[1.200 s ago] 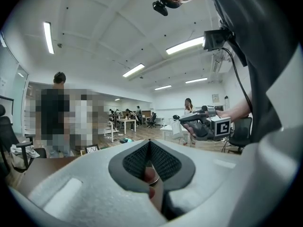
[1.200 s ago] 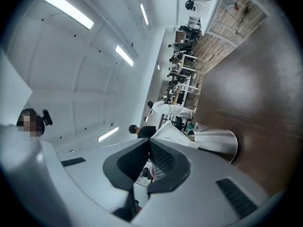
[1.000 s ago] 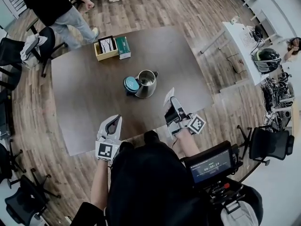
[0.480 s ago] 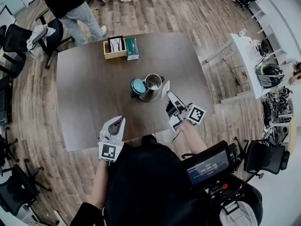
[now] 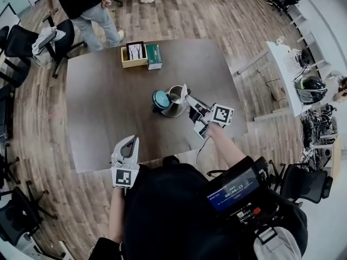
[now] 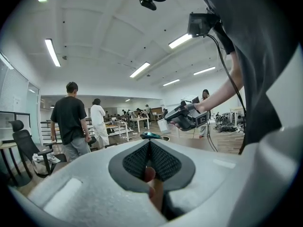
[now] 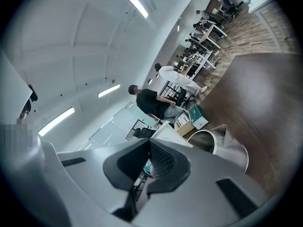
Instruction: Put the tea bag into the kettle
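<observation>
1. The right gripper (image 5: 188,98) has its jaws pinched onto a flat white paper tea bag (image 5: 184,90), which sticks out past the tips. In the right gripper view the tea bag (image 7: 169,132) shows as a pale sheet just beyond the dark ribbed pads (image 7: 163,159).
2. The tea bag is held at the right rim of a shiny steel kettle (image 5: 172,103), which stands upright with its top open. Whether the tea bag touches the rim cannot be told.
3. A round teal lid (image 5: 160,98) sits just beside the kettle on its left.
4. The left gripper (image 5: 132,140) is held over the near left edge of the table, well apart from the kettle. In the left gripper view its jaws meet at the tips with nothing between them (image 6: 150,144).
5. The kettle stands near the middle of a large dark brown table (image 5: 103,102).
6. On the far side of the table sits a small pale wooden box (image 5: 134,57) with a framed picture standing in it. A green rectangular box (image 5: 154,56) lies just to its right.
7. A person in a black top and grey trousers (image 5: 81,1) stands on the wood-plank floor (image 5: 217,10) beyond the far left corner of the table, next to black office chairs (image 5: 19,42).
</observation>
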